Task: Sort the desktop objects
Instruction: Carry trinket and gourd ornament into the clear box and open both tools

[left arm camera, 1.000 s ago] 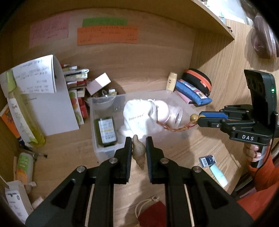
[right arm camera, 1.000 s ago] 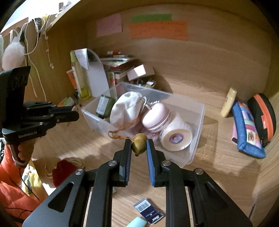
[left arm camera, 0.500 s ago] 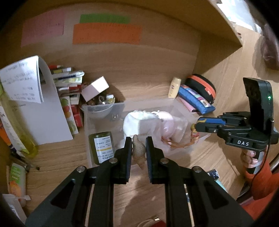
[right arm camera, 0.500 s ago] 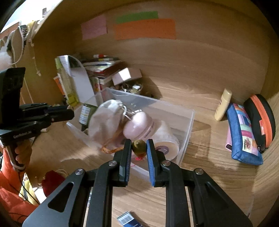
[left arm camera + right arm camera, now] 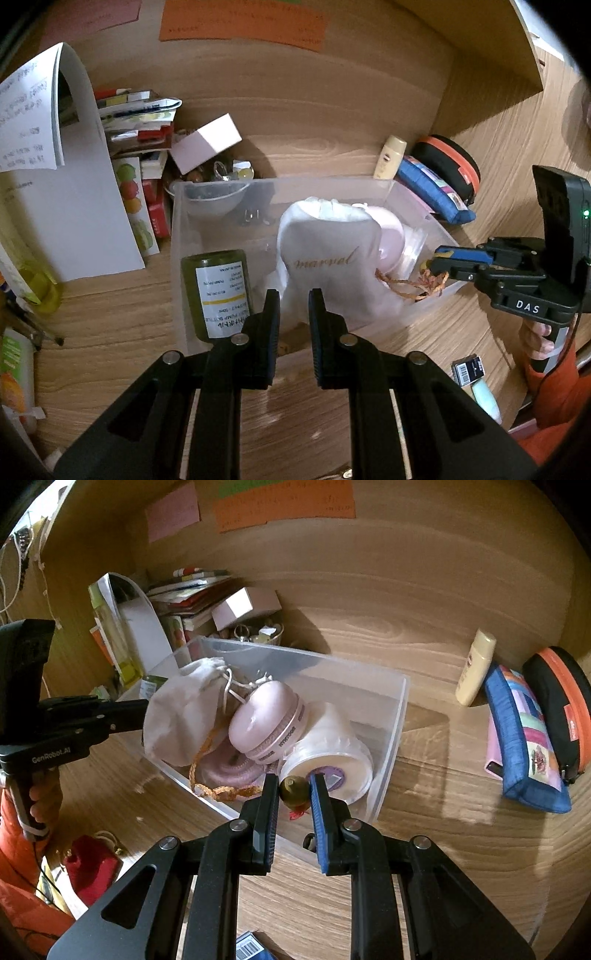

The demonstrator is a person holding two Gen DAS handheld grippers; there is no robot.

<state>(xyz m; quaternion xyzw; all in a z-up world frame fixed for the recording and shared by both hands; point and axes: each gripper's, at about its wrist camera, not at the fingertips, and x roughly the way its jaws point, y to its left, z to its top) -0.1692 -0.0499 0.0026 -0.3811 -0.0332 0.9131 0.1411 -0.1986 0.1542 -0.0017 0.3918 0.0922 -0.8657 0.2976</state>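
Observation:
A clear plastic box [image 5: 280, 181] [image 5: 303, 657] stands on the wooden desk. In it lie a green bottle [image 5: 221, 295], a pink round case [image 5: 266, 723] and a white roll [image 5: 332, 760]. A white drawstring pouch [image 5: 325, 258] [image 5: 177, 716] sits in the box between both grippers. My left gripper [image 5: 294, 306] [image 5: 142, 705] is shut, its tips at the pouch's near side with cloth showing between them. At the box's front right corner my right gripper [image 5: 294, 790] [image 5: 432, 262] is shut on an olive bead [image 5: 291, 788]. The bead ends the pouch's braided orange cord [image 5: 221, 794] [image 5: 413, 290].
A cream tube [image 5: 474, 664], a blue pouch [image 5: 524, 734] and a black-and-orange case [image 5: 561, 705] lie right of the box. Behind it are a small pink box [image 5: 207, 142], stacked books and a curled paper [image 5: 74, 206]. A red pouch [image 5: 92, 864] lies front left.
Both grippers have moved forward and down to the box, carrying the pouch and its cord with them. The pouch now rests lower among the things inside.

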